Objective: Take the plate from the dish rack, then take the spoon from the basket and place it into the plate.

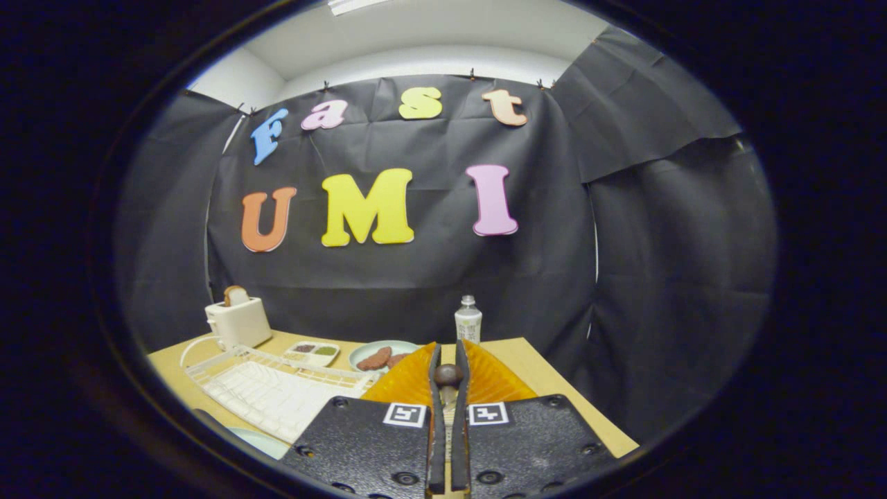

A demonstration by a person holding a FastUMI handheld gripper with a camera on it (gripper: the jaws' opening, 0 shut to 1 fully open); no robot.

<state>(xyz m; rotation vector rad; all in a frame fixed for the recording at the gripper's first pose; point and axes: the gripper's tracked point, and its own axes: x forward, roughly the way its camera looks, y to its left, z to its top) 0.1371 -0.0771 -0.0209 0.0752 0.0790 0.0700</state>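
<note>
The spoon (448, 375) is pinched between the fingers of the gripper (448, 367), its dark rounded end poking up just above the tips, both fingers pressed against it. Beside the fingers lies the white dish rack (277, 388), a pale plate (256, 441) at its near edge. Beyond stand a toaster (238, 321), a water bottle (468, 321) and a dish of sausages (380, 357).

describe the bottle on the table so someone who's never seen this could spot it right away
Start at the wooden table and look to its far edge against the black wall. The bottle stands there upright, just beyond the gripper, which is shut on a spoon. It is the only clear, capped thing, taller than the plate of food beside it.
</note>
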